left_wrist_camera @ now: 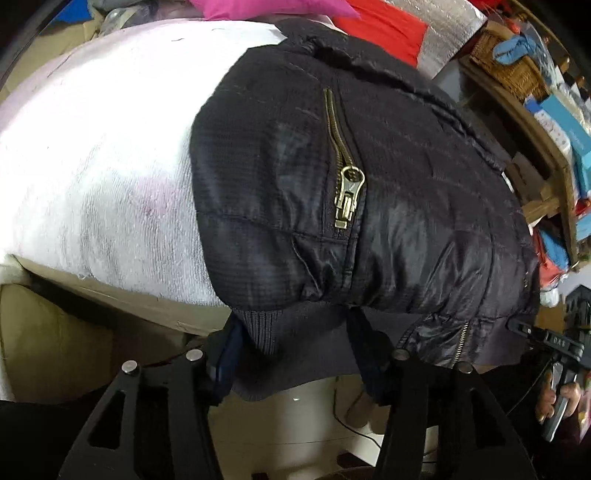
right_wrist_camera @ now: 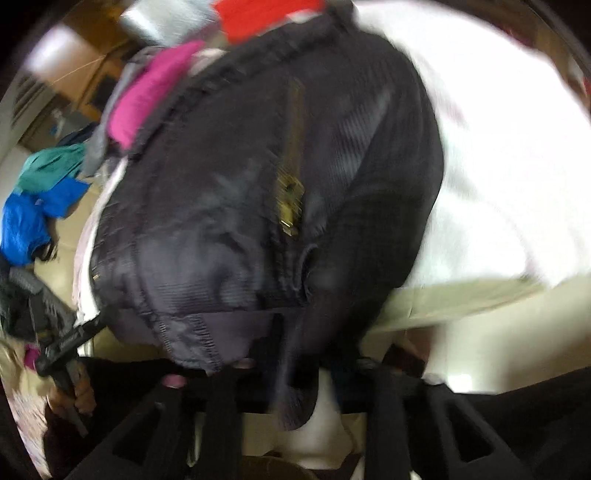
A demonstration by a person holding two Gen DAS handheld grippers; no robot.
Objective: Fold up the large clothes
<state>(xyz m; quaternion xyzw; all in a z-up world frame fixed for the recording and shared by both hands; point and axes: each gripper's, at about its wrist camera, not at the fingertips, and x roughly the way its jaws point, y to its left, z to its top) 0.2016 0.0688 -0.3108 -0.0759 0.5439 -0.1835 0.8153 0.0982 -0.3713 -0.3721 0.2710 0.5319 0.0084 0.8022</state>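
A white terry towel (left_wrist_camera: 96, 155) covers the desk, and on it lies the black quilted puffer jacket (left_wrist_camera: 388, 206), already gathered into a compact bundle, its ribbed knit hem (left_wrist_camera: 288, 354) hanging over the near edge of the desk. Behind it sit loose clothes, a magenta garment (left_wrist_camera: 266, 9) and a red one (left_wrist_camera: 384, 26); a wooden shelf of clutter (left_wrist_camera: 532, 122) stands to one side.

The jacket looks light for its bulk, soft and springy. Its padding will likely puff back after each fold, and its shiny shell is probably slippery under hard pads. The ribbed hem is the better hold: stretchy, textured, thick enough to pinch. The brass pocket zipper (left_wrist_camera: 345, 192) on top is a hard spot to avoid folding across.

The left tongs (left_wrist_camera: 295, 354) stand part-open, straddling the hanging hem. The knit passes between the fingers, but the pads do not appear to press it, so I judge it released. The right tongs (right_wrist_camera: 295, 373) are shown in a smeared picture: dark hem cloth hangs down between the fingers, and whether they pinch it I cannot tell.

Each wrist view catches the other handheld device at its edge, with the person's hand (left_wrist_camera: 554, 400) wrapped around the grip.
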